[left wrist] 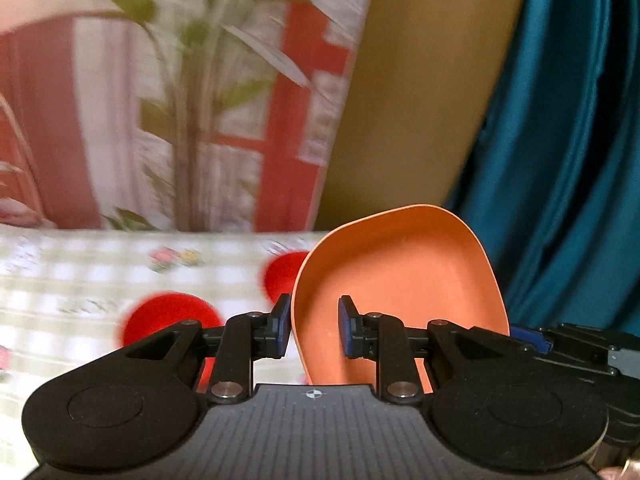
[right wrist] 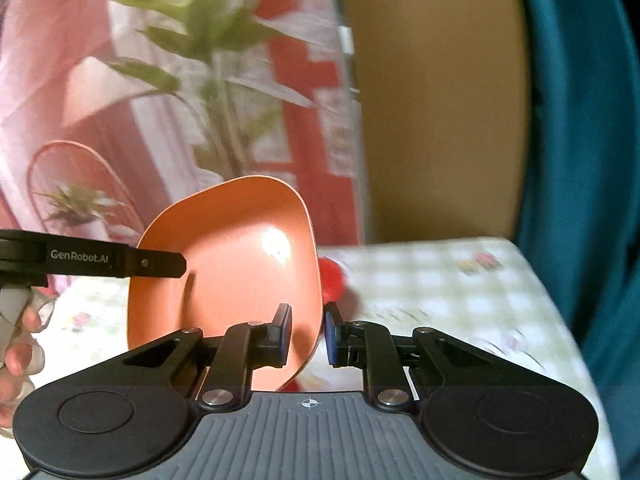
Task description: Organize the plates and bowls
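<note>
An orange squarish bowl (left wrist: 400, 280) is held tilted above the table. In the left wrist view my left gripper (left wrist: 314, 330) has its jaws on either side of the bowl's left rim, with a visible gap on the inner side. In the right wrist view my right gripper (right wrist: 307, 332) has its pads on either side of the bowl's (right wrist: 240, 272) right rim, close to it. The left gripper's finger (right wrist: 156, 264) reaches over the bowl's left edge there. The right gripper's finger (left wrist: 532, 338) shows at the bowl's right edge in the left wrist view.
The table (right wrist: 460, 292) carries a green-checked cloth with red dots (left wrist: 168, 316). A red dot (right wrist: 334, 280) shows behind the bowl. A potted plant (left wrist: 192, 100), a patterned red and white curtain (left wrist: 296, 120) and a teal curtain (left wrist: 568, 140) stand behind the table.
</note>
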The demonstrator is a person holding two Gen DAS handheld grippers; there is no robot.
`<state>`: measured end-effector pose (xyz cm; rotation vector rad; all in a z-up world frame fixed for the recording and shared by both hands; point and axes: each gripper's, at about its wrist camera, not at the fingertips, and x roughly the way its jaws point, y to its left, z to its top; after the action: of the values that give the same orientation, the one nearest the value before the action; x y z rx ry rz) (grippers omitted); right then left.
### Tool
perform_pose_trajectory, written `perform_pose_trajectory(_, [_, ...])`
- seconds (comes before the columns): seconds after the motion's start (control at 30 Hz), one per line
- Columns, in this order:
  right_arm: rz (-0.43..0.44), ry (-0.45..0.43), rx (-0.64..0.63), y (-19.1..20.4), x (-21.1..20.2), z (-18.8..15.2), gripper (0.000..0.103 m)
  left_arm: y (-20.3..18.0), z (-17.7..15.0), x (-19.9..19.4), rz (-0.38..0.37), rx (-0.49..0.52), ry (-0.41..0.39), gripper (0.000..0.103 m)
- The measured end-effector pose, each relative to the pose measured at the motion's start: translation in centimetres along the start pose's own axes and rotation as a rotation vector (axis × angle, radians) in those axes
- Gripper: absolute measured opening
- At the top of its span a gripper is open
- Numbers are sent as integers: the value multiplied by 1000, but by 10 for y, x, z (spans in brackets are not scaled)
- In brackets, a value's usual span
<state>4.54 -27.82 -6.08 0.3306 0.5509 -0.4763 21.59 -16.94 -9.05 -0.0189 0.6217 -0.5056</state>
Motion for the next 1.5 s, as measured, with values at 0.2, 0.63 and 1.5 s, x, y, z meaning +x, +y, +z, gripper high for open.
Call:
perform_pose_trajectory(0.2, [102, -13, -15, 63, 22, 12, 17, 60, 9, -38, 73, 1, -35, 25])
perform_pose_trajectory(0.63, [189, 180, 13, 122, 56, -49, 17, 146, -33, -44, 96, -80, 73, 25])
perform_pose_trajectory(1.5, [174, 359, 53, 110, 61, -102, 18, 145, -79, -23, 123, -36, 217, 26])
